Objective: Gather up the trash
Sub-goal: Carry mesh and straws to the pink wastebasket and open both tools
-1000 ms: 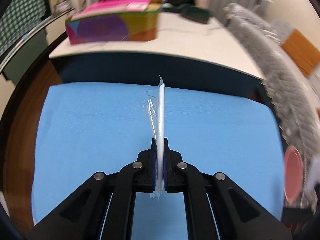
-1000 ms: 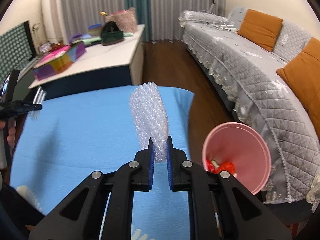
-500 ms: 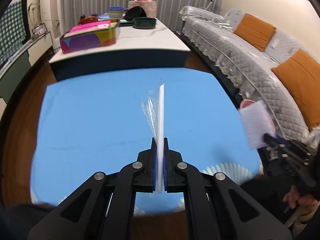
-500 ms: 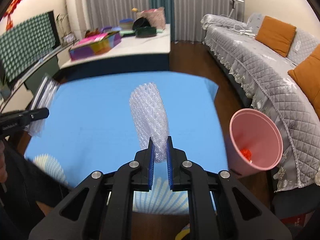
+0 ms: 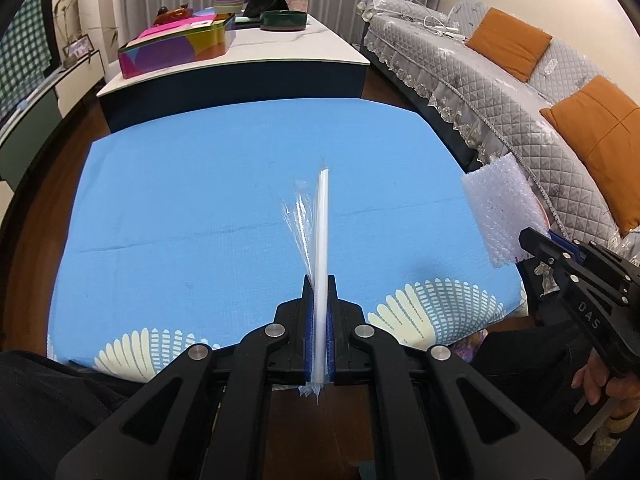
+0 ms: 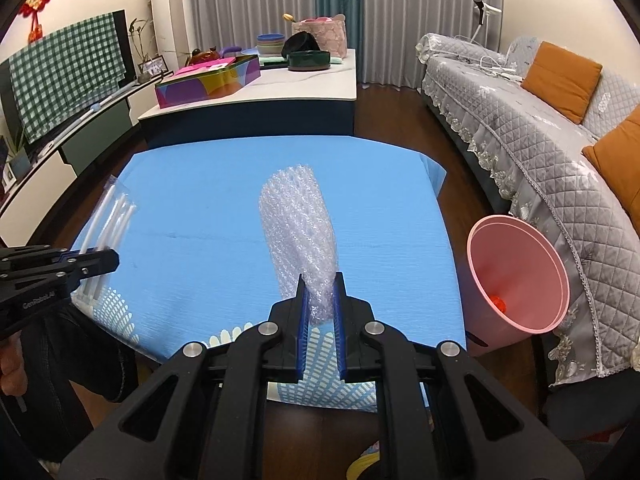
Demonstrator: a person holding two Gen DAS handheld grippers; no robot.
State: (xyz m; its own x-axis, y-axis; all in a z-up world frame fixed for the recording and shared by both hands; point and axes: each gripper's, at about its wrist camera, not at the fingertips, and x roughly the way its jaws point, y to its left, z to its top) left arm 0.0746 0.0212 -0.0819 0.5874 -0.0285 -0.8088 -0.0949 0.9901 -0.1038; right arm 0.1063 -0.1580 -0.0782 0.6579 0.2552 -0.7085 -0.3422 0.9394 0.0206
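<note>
Two loads: both grippers carried trash above the blue bench (image 5: 192, 200).
Left gripper (image 5: 319, 288): fingers clamped on a clear straw packet (image 5: 318, 236), light, thin, likely slippery.
Right gripper (image 6: 320, 292): fingers pinched the bubble wrap (image 6: 298, 232) at its lower end; soft, springy.
Bin: pink bin (image 6: 520, 276), right of bench.

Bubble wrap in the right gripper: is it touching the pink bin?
Apart. Right wrist view shows bubble wrap clamped in right gripper, blue tablecloth between it and pink bin.
</note>
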